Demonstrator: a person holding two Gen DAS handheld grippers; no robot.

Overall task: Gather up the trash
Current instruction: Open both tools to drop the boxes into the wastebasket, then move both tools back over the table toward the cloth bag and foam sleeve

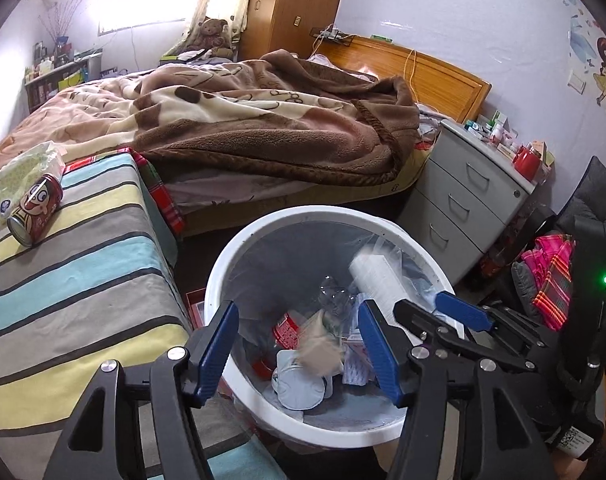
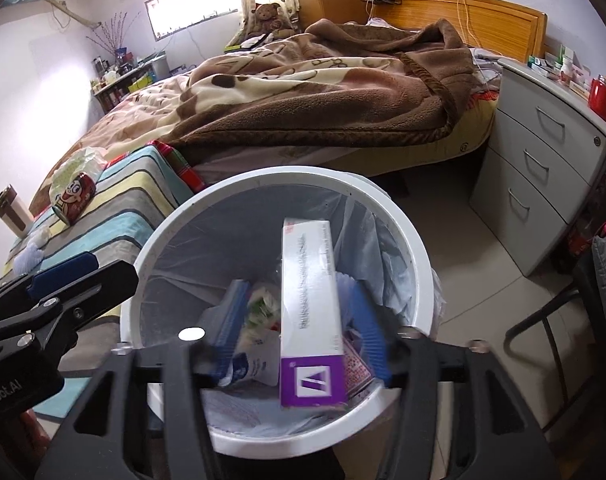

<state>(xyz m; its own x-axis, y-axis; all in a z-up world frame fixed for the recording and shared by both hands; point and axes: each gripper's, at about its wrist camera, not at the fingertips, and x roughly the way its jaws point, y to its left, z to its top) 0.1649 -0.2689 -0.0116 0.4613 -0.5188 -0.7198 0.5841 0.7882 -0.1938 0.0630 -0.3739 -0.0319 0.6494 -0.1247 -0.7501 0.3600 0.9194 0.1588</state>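
A white trash bin (image 1: 219, 280) lined with a clear bag stands on the floor and holds several pieces of rubbish; it also shows in the right wrist view (image 2: 151, 248). My left gripper (image 1: 299, 344) is open above the bin, and a blurred brown scrap (image 1: 319, 354) is in the air between its fingers. My right gripper (image 2: 299, 320) is open above the bin; a white box with a purple end (image 2: 311, 312) is between its fingers, blurred, apart from them. A red drink can (image 1: 35, 210) lies on the striped bench (image 1: 83, 272).
A tissue pack (image 1: 27, 172) lies beside the can. A bed with a brown blanket (image 1: 263, 120) is behind. A grey drawer unit (image 1: 471, 196) stands right of the bin. A chair with pink cloth (image 1: 551, 280) is at far right. A cup (image 2: 13, 212) stands on the bench.
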